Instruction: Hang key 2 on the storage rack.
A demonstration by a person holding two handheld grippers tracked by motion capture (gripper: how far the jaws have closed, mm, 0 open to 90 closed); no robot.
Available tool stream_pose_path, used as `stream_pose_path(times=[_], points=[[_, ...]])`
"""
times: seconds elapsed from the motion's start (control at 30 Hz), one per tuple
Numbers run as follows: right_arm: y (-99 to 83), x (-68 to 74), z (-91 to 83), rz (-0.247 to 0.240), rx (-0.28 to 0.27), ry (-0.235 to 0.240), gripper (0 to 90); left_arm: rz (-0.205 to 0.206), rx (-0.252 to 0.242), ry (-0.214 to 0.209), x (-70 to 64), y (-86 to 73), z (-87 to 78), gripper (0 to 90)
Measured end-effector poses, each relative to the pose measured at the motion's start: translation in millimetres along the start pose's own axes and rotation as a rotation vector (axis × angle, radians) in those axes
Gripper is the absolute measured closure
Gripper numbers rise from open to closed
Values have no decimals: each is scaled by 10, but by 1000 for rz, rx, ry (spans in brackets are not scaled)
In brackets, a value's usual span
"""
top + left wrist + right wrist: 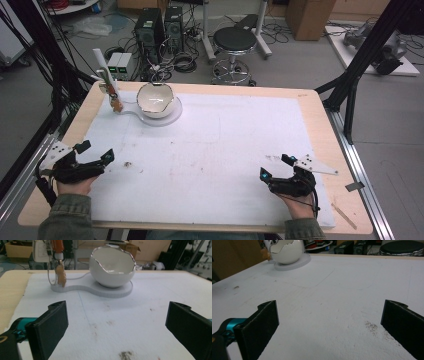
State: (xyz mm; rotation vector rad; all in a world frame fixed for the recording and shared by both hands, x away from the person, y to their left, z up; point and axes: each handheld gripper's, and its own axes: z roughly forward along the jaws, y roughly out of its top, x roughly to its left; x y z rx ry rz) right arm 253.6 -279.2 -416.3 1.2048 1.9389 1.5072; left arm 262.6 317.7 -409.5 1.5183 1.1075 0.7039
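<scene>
A white eggshell-shaped bowl [155, 99] [112, 267] [286, 251] with a jagged rim stands on a white keyhole-shaped base [167, 117] [112, 291] at the table's far left. A small orange-brown figure [116, 103] [61, 276] hangs from a white stand [104, 67] at the base's narrow end. My left gripper [96, 151] [116, 330] rests open at the near left, pointing at the bowl, nothing between its jaws. My right gripper [276, 166] [329, 327] sits open at the near right, jaws wide over the bare white sheet [225, 150].
The white sheet covers most of the wooden table [320, 115] and carries small dark smudges [128, 163] [373, 327]. Beyond the far edge stand a black stool [234, 45], computer towers [150, 27] and cables. A black frame leg [360, 60] rises at the right.
</scene>
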Motion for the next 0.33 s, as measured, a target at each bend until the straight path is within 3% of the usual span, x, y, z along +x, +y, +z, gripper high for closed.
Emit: stream_pose_path(times=[0.33], points=[[-8,-14,-31,10,-11,-8,4,20,19,-11,-67,-67,-50,48]])
